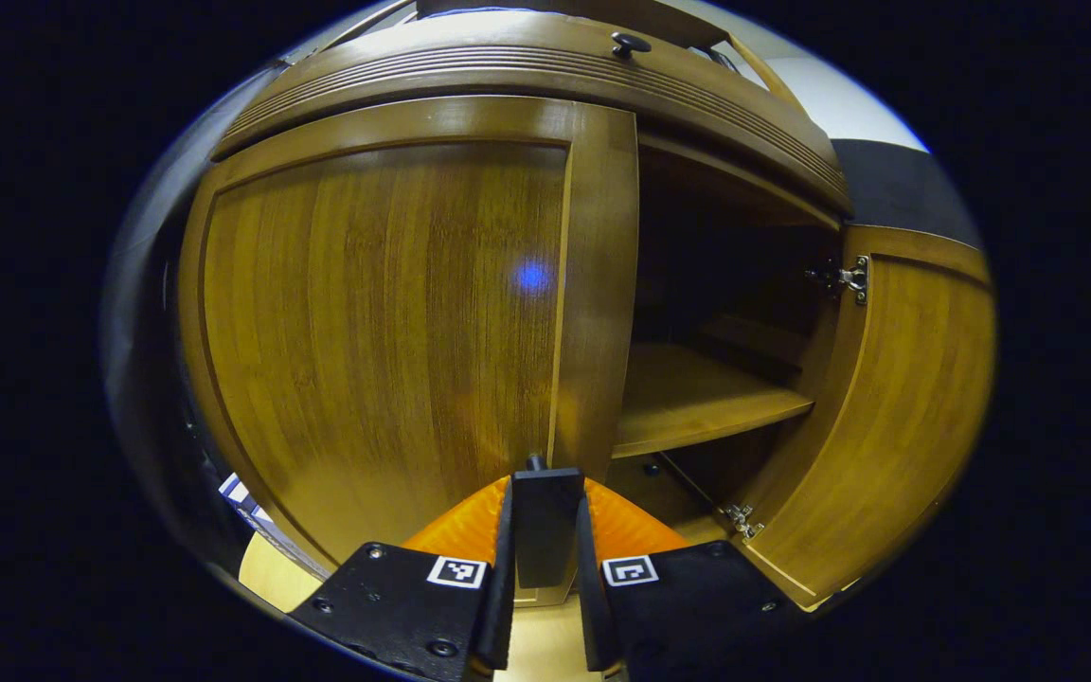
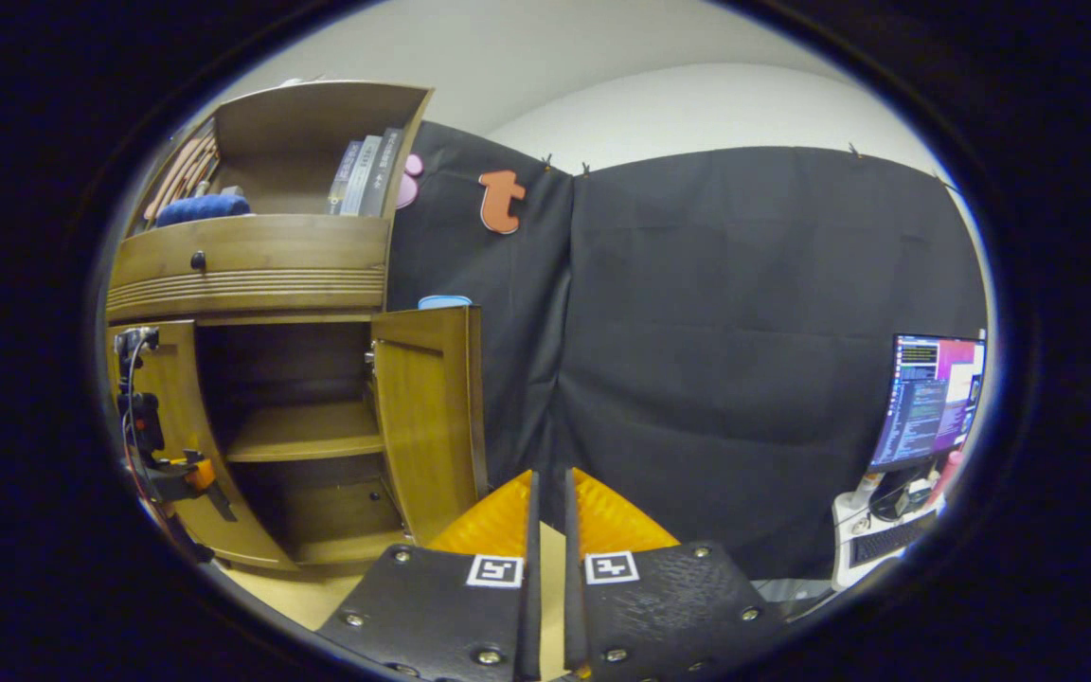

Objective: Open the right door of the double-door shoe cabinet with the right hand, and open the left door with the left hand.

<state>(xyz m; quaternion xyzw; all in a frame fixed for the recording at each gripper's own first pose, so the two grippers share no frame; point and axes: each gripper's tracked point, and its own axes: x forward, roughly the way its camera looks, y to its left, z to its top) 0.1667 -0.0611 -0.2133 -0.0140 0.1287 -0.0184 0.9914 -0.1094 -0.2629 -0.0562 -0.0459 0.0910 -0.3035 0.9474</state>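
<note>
**Right door open, left door gripped by its knob**

In the left gripper view, the left hand-held gripper (image 1: 545, 530) sits right up against the left door (image 1: 384, 322) of the shoe cabinet (image 1: 527, 66), its two fingers pinched on a small dark knob (image 1: 536, 463) at the door's lower inner edge. Most of the knob is hidden behind a dark block between the fingers. The door is glossy brown wood with vertical grain and a framed panel. Beside it the right door (image 1: 896, 407) stands swung out, two metal hinges visible on its inner edge. One wooden shelf (image 1: 697, 398) crosses the dim interior; the back is too dark to make out. A second knob (image 1: 630, 43) sits on the ribbed drawer band above.

In the right gripper view, the right hand-held gripper (image 2: 546, 530) is well back from the cabinet (image 2: 252, 275), fingers nearly together with a thin gap and nothing between them. The right door (image 2: 432, 417) hangs open; the left door (image 2: 176, 426) is partly cut off, with the other gripper (image 2: 190, 474) at it. A monitor (image 2: 929, 398) glows at the far right, half cut off.
</note>
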